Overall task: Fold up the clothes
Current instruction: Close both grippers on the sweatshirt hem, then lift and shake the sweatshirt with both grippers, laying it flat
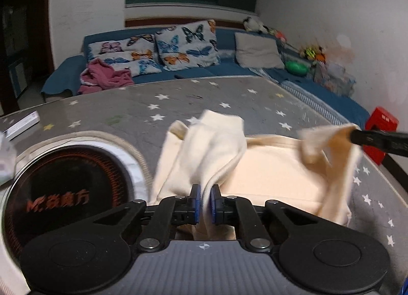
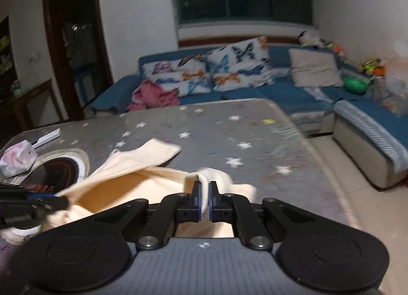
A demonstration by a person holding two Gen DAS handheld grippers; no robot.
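A cream garment (image 1: 270,175) hangs stretched between both grippers above a grey star-patterned table (image 1: 142,108). My left gripper (image 1: 205,190) is shut on one edge of the cream garment, and a loose flap rises above it. My right gripper (image 2: 205,188) is shut on the other edge of the cream garment (image 2: 132,182). The right gripper shows in the left wrist view (image 1: 357,134) at the right. The left gripper shows in the right wrist view (image 2: 61,202) at the left. A sleeve end (image 2: 158,149) lies on the table (image 2: 255,126).
A round black induction cooker (image 1: 66,193) sits set into the table at the left, with a tissue pack (image 2: 16,158) and a white box (image 1: 21,123) nearby. A blue sofa (image 1: 193,70) with butterfly pillows and a pink garment (image 1: 104,75) stands behind. A red box (image 1: 381,126) is at the right.
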